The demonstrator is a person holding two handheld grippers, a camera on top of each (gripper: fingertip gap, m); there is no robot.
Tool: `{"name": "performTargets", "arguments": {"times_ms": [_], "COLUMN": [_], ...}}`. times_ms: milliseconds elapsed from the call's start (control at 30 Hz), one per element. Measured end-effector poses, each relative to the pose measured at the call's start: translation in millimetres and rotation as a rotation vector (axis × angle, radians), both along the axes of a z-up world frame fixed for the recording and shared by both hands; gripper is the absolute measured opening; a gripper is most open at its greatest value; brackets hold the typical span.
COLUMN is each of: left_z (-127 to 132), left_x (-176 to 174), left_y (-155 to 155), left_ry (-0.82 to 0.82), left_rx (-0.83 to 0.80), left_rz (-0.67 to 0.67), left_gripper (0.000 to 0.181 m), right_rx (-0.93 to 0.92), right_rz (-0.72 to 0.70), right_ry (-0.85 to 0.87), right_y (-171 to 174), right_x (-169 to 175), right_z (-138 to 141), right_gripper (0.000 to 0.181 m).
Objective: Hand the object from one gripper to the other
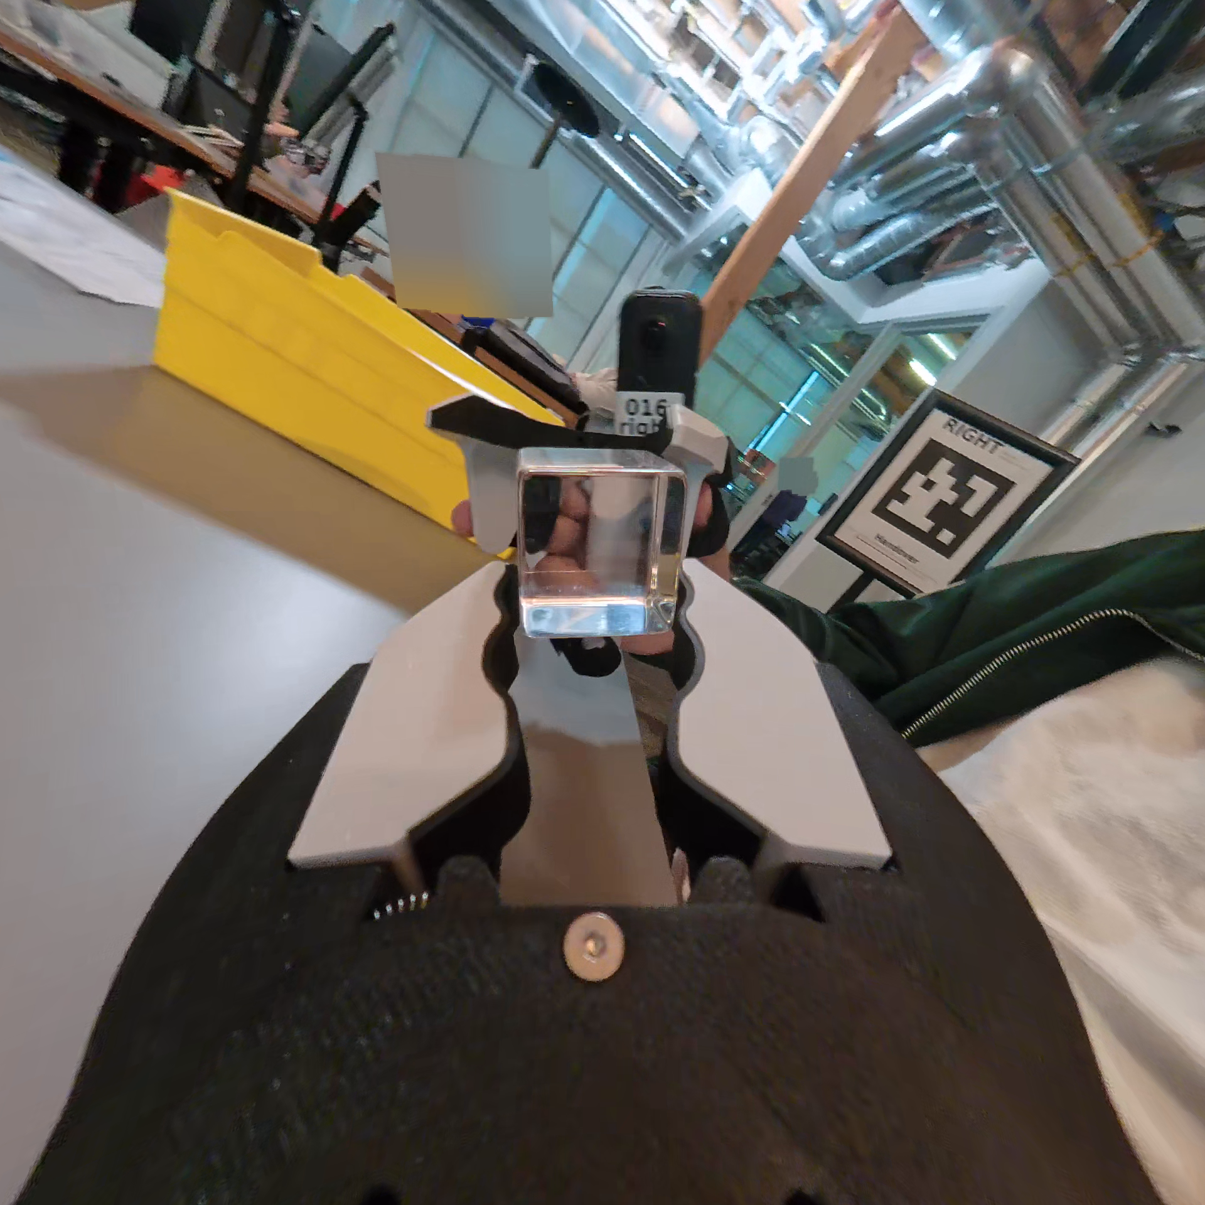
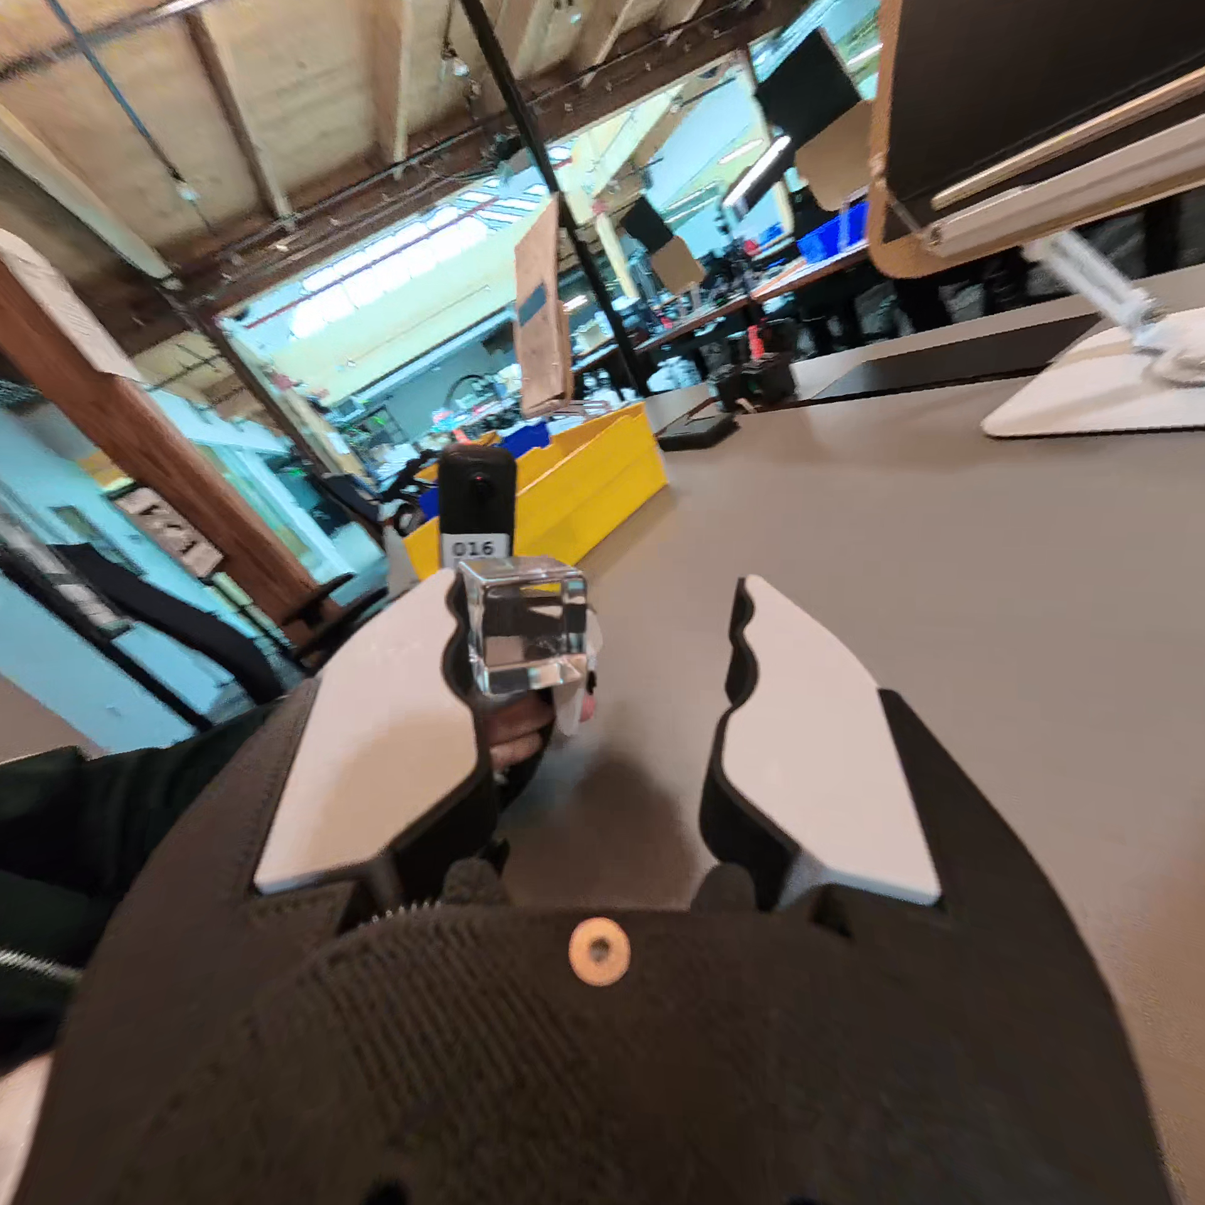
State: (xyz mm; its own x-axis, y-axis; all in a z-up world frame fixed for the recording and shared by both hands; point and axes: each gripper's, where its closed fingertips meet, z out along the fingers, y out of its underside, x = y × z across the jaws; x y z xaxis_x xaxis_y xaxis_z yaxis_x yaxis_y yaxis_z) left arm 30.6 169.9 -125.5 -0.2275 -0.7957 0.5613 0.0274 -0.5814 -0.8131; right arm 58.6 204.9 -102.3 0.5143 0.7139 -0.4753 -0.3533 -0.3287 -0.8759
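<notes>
A clear cube (image 1: 601, 551), glassy or acrylic, hangs in mid-air above the grey surface (image 1: 169, 652), pinched at its lower part between the narrowed fingers of our left tongs (image 1: 596, 609); the right tongs (image 2: 596, 642) stand wide, one finger touching or just beside the cube's flank, the other well apart. We judge the block rigid, fairly dense for its bulk and slick on its polished faces (chipping at the edges seems the likeliest damage if it drops). The sensible hold for the receiving side looks to be two opposite flat faces on the upper half, clear of the left fingers. In the left wrist view the right tongs' fingers frame the cube from behind. A yellow bin (image 1: 293, 352) sits farther back on the surface, a monitor stand (image 2: 1095, 391) to one side and a framed marker sign (image 1: 939, 502) beyond a dark green sleeve (image 1: 1043, 613); none of it crowds the exchange
</notes>
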Motion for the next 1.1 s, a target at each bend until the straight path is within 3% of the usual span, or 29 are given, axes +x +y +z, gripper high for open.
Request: {"name": "performTargets", "arguments": {"times_ms": [267,600,767,1100], "left_z": [3.5,2.7,3.0,5.5], "left_x": [6.3,8.1,8.9,8.7], "left_y": [-20.0,-23.9,-25.7,-27.3], "left_ry": [-0.029,-0.03,-0.032,-0.05], "left_rx": [0.038,0.031,0.027,0.024], "left_rz": [-0.086,-0.108,-0.117,-0.121], "left_gripper": [0.045,0.045,0.045,0.045], "right_rx": [-0.055,-0.026,0.004,0.013], "right_rz": [0.22,0.295,0.313,0.315], "right_ry": [0.132,0.063,0.036,0.012], "right_y": [-18.7,-28.9,-33.1,-34.8], "right_x": [-27.7,-41.3,-43.8,-44.5], "right_z": [1.9,-2.3,-1.6,-0.1], "right_gripper": [0.067,0.058,0.043,0.043]}}
